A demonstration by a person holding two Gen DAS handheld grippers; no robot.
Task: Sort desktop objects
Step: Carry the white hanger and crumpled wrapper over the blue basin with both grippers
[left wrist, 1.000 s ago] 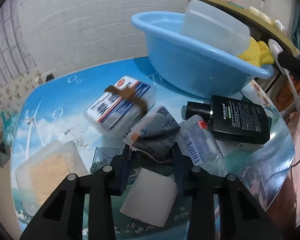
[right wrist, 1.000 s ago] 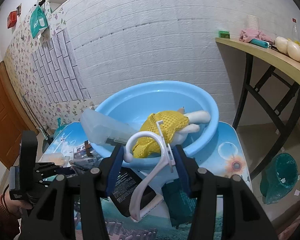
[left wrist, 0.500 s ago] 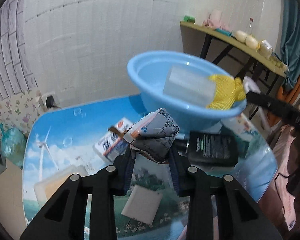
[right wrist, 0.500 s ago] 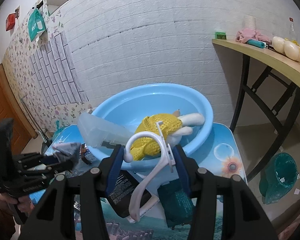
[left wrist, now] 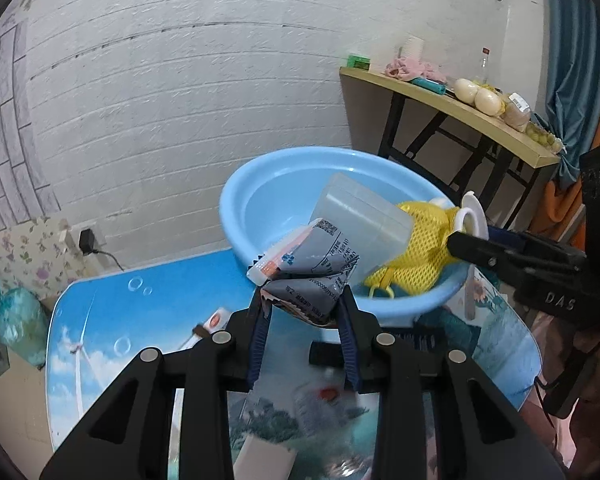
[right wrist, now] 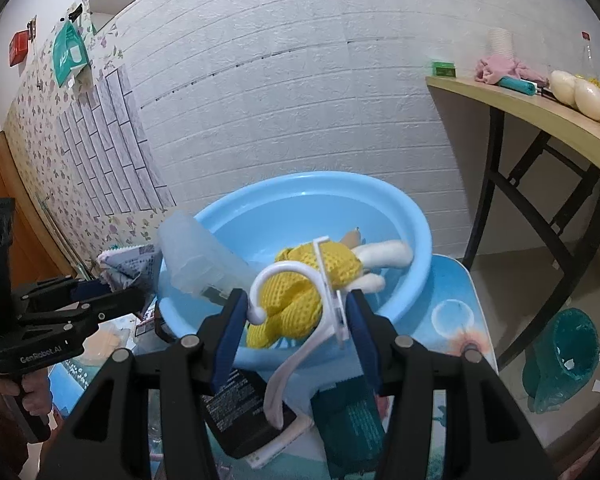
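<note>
Lifted packet now fronts the basin.

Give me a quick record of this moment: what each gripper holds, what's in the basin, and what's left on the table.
left gripper: shut on grey packet, near basin rim
right gripper: shut on white hanger, at basin edge
basin: holds yellow toy, clear box
table: black box, green pack
</note>
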